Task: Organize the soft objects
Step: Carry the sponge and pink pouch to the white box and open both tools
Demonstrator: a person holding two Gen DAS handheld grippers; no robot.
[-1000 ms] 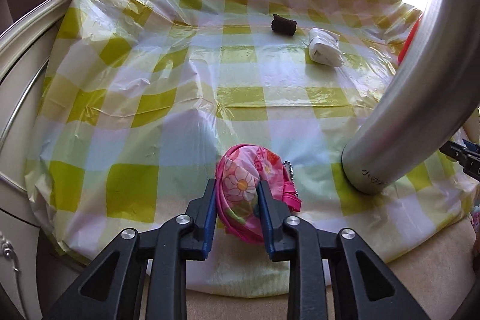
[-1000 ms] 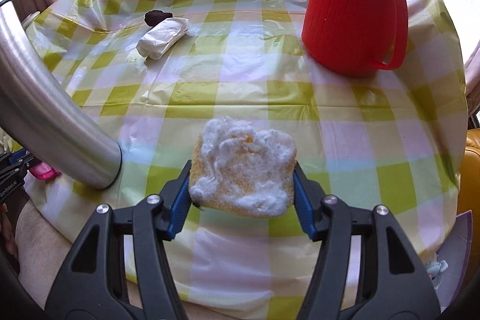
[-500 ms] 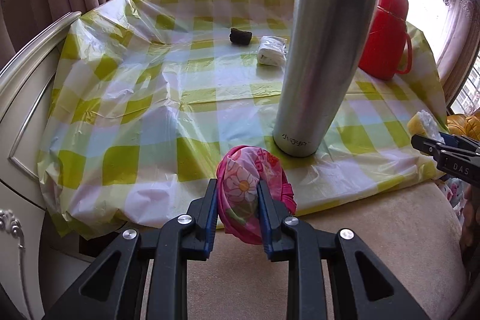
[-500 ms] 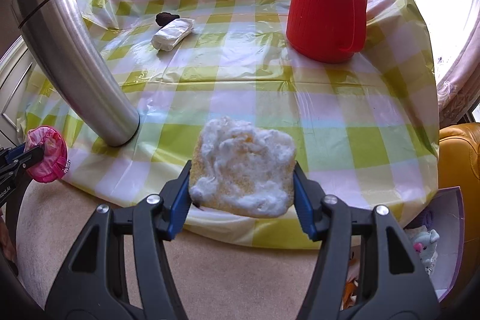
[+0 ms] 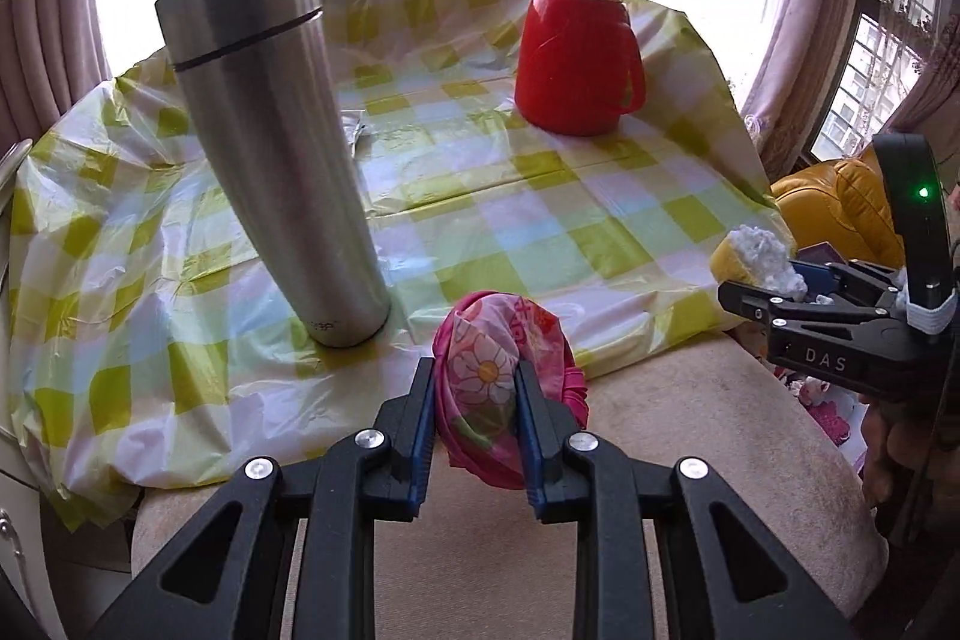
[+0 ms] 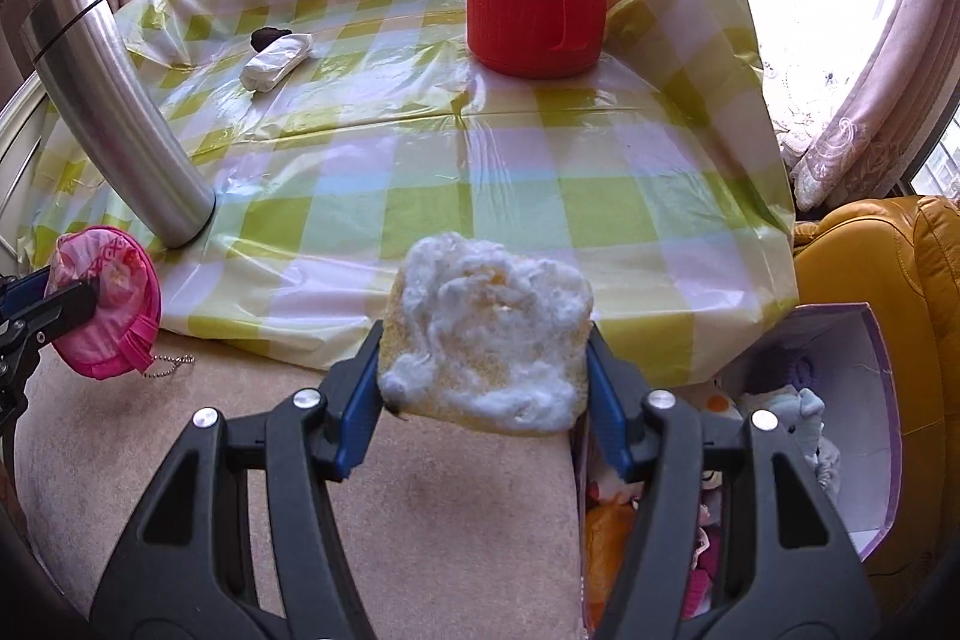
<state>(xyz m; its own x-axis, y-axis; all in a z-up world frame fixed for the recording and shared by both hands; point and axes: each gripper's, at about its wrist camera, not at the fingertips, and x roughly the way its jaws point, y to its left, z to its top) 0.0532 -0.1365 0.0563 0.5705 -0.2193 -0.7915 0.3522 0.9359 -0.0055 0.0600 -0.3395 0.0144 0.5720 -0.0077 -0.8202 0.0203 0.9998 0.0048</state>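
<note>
We've got the pink pouch [image 5: 498,376] pinched in our left gripper [image 5: 471,436] and the yellow sponge [image 6: 486,340] clamped in our right gripper [image 6: 483,412]; both have pulled back off the table [image 6: 540,196] since a second ago and now hang over the beige seat [image 6: 450,520]. By our right, an open box [image 6: 876,436] holds plush toys [image 6: 792,418].

A pink floral pouch [image 5: 489,388] with a ball chain is squeezed narrow and held off the surface. A yellow plush piece [image 6: 486,340] with white stuffing bulging out is held beside a purple box [image 6: 876,436] of plush toys.
</note>
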